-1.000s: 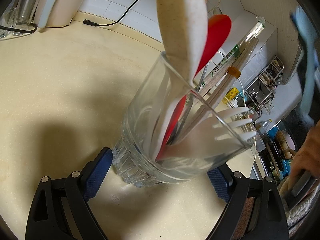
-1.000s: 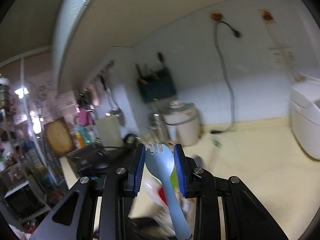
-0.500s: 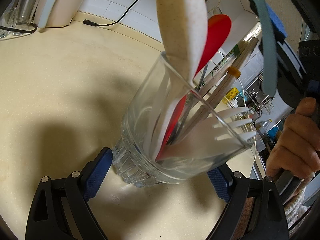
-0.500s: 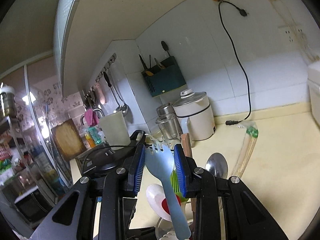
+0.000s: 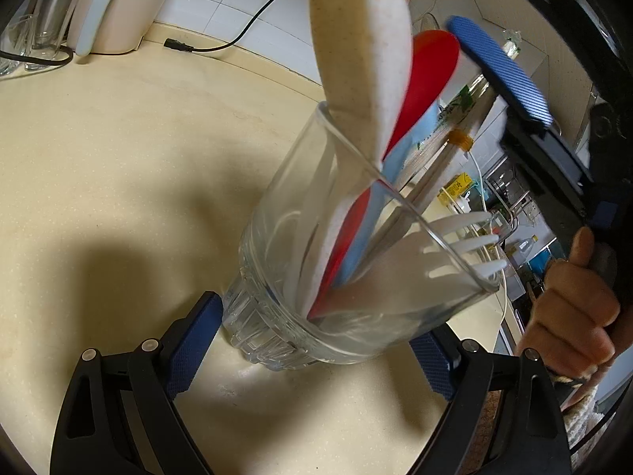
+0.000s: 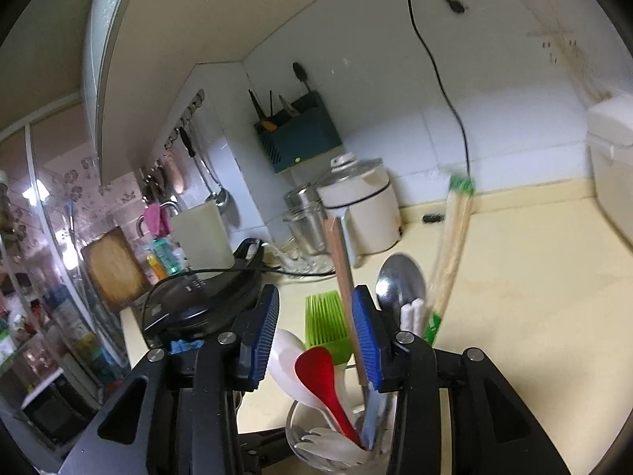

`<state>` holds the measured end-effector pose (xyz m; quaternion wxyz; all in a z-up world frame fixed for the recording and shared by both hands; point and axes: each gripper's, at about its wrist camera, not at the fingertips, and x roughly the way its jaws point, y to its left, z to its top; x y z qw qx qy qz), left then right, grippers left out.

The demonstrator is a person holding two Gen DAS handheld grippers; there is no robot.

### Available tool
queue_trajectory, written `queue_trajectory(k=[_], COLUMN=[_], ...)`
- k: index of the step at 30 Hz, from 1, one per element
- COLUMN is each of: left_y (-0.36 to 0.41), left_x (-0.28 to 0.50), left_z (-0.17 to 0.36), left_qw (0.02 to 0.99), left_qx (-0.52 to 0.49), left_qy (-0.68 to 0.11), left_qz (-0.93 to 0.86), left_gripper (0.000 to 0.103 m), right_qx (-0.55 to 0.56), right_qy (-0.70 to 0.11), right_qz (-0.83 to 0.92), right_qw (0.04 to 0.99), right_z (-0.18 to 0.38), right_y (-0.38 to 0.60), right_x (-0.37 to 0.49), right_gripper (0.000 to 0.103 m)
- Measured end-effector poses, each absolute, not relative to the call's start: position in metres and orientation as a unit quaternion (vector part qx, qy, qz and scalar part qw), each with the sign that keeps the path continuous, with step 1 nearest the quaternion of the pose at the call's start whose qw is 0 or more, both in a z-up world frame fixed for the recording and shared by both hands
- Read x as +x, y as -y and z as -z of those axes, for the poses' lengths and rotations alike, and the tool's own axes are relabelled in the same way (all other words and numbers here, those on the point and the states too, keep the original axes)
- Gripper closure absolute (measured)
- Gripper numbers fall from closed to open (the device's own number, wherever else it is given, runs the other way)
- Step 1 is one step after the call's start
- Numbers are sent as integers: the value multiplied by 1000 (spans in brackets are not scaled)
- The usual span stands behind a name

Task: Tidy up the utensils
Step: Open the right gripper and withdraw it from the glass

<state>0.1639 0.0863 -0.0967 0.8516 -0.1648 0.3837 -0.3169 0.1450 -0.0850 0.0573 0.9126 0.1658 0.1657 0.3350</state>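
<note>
Most utensils already stand in the glass [image 5: 348,261] gripped by the left claw [image 5: 312,348], the blue spork [image 6: 372,427] dropping below the opening, empty right claw [image 6: 316,336].

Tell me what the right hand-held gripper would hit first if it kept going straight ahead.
Probably the green brush sticking up from the glass. It sits between the opening jaws of the right hand-held gripper, though depth is unclear and it may pass above.

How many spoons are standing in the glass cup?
3 show clearly: a speckled white spoon at the rim, a red spoon behind it, and a metal spoon farther back. The crowded glass may hide more.
</note>
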Motion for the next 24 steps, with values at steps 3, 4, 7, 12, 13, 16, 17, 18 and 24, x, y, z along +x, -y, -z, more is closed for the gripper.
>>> queue_trajectory(k=[3, 4, 7, 12, 13, 16, 17, 18, 24], left_y=[-86, -86, -86, -86, -86, -86, -86, -86, -86], left_x=[164, 164, 164, 164, 164, 164, 164, 164, 164], left_z=[97, 97, 97, 97, 97, 96, 97, 96, 96], left_qw=[852, 852, 852, 852, 852, 852, 852, 852, 852], left_qx=[-165, -165, -165, -165, -165, -165, -165, -165, -165], left_qy=[-384, -384, -384, -384, -384, -384, -384, -384, -384], left_qz=[317, 317, 317, 317, 317, 317, 317, 317, 317], left_gripper=[11, 11, 11, 11, 11, 11, 11, 11, 11], right_qx=[152, 143, 121, 109, 111, 125, 133, 137, 155], right_qy=[-151, -148, -144, -187, -197, -237, -252, -262, -281], right_qz=[-322, -314, -286, -222, -214, -192, -186, -181, -172], right_qw=[922, 927, 939, 951, 950, 944, 940, 938, 931], right_z=[-64, -66, -68, -45, -40, -16, -7, -2, 10], right_y=[93, 95, 106, 134, 139, 157, 163, 167, 180], right_x=[131, 127, 116, 106, 106, 106, 106, 105, 103], right_gripper=[64, 64, 64, 64, 64, 64, 64, 64, 64])
